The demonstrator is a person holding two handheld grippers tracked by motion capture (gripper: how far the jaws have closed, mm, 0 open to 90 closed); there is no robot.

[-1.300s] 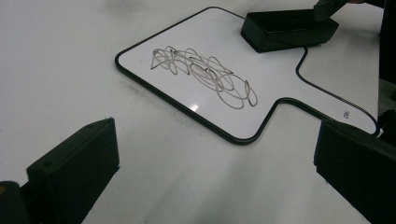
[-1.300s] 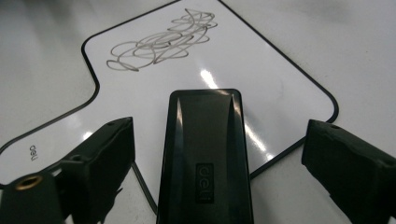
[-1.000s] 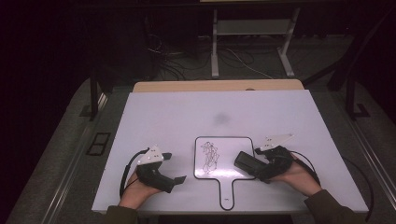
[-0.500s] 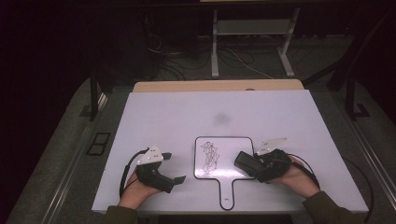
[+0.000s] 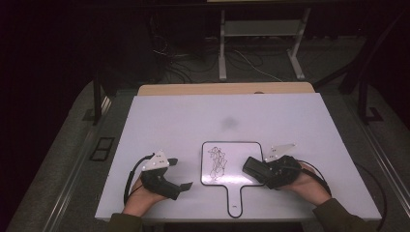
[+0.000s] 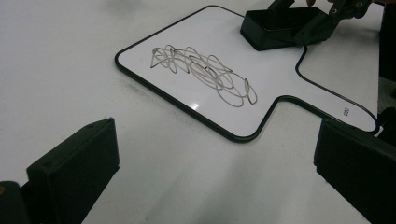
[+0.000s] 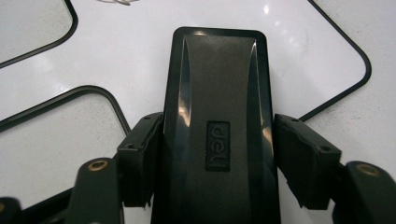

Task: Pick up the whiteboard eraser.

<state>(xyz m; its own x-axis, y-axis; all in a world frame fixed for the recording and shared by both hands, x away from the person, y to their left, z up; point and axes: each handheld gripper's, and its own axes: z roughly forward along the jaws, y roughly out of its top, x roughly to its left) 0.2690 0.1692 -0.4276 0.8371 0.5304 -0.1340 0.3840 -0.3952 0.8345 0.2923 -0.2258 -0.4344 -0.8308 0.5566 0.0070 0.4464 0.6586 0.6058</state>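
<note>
The right gripper [image 5: 252, 168] had just been closing its 2 jaws and clamped them on the sides of a black eraser [image 7: 217, 121], which lay on the small handled whiteboard [image 5: 241, 154] at 3 o'clock of the grey scribble [image 5: 217, 163]. The left gripper [image 5: 180, 174] rested on the white table [image 5: 193, 121] at the board's 9 o'clock, jaws spread wide apart with nothing between them.
</note>
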